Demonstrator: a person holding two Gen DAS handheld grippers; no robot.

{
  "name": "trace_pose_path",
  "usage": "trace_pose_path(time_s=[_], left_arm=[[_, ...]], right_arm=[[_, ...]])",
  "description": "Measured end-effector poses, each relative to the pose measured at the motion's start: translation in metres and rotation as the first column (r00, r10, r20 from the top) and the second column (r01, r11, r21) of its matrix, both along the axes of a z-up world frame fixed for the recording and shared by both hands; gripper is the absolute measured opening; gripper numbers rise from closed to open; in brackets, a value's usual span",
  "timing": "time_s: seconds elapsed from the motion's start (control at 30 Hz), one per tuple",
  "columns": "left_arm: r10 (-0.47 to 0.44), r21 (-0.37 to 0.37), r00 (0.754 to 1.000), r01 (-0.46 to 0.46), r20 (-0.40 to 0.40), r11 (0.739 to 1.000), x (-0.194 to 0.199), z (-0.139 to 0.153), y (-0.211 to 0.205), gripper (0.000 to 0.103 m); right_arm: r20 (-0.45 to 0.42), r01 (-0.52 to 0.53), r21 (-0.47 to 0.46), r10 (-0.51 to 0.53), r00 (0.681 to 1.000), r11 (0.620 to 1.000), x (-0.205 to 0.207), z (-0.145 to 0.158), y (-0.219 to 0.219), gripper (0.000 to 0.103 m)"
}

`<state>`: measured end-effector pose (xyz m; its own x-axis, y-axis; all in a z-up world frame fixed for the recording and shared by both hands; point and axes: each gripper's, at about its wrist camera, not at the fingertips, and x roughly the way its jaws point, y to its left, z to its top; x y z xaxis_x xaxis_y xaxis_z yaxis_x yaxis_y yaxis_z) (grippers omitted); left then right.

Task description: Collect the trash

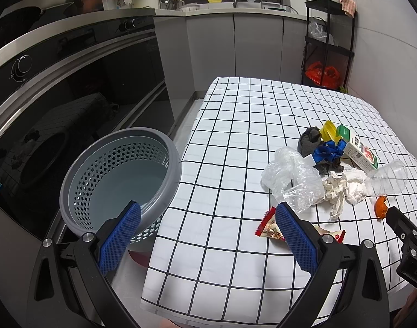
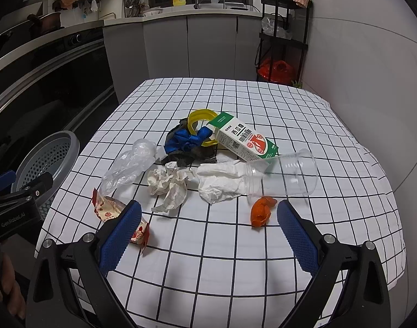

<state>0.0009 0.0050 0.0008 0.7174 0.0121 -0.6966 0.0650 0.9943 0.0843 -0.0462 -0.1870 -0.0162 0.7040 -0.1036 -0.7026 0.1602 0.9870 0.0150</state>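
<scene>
1. Both sets of fingers are seen spread wide with nothing between them: the left gripper (image 1: 208, 235) is held over the worktop's near-left edge, the right gripper (image 2: 208, 232) over its near side.
2. The trash is found heaped on the checked worktop (image 2: 235, 259) ahead of the right fingers: a clear plastic cup (image 2: 285, 175) on its side, white tissue (image 2: 222, 183), crumpled paper (image 2: 168, 184), a clear plastic bag (image 2: 129, 166), a carton (image 2: 245, 139), a blue ribbon (image 2: 187, 139) on dark cloth (image 2: 192, 155) and a yellow ring (image 2: 198, 116).
3. An orange peel (image 2: 261, 210) is seen just inside the right gripper's right finger, and a red snack wrapper (image 2: 110, 209) is partly hidden behind its left finger.
4. The grey perforated basket (image 1: 120, 180) stands beyond the left gripper's left finger, off the worktop's edge (nothing can be seen inside it).
5. The collecting is judged not yet begun; the first pick is the step in hand.
6. The next move would call for one pair of fingers to be lowered astride a near piece (the peel or the wrapper), closed on it, and carried over the basket.
</scene>
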Motion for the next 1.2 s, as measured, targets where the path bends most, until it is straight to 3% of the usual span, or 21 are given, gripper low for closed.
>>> trace_pose_path(time_s=[1.2], left_arm=[[-0.001,0.005,1.0,0.001,0.001,1.0,0.0006,-0.0008,-0.0005,0.097]], right_arm=[[0.001,0.003,0.004,-0.003,1.0,1.0,0.0003,0.0002,-0.0006,0.095]])
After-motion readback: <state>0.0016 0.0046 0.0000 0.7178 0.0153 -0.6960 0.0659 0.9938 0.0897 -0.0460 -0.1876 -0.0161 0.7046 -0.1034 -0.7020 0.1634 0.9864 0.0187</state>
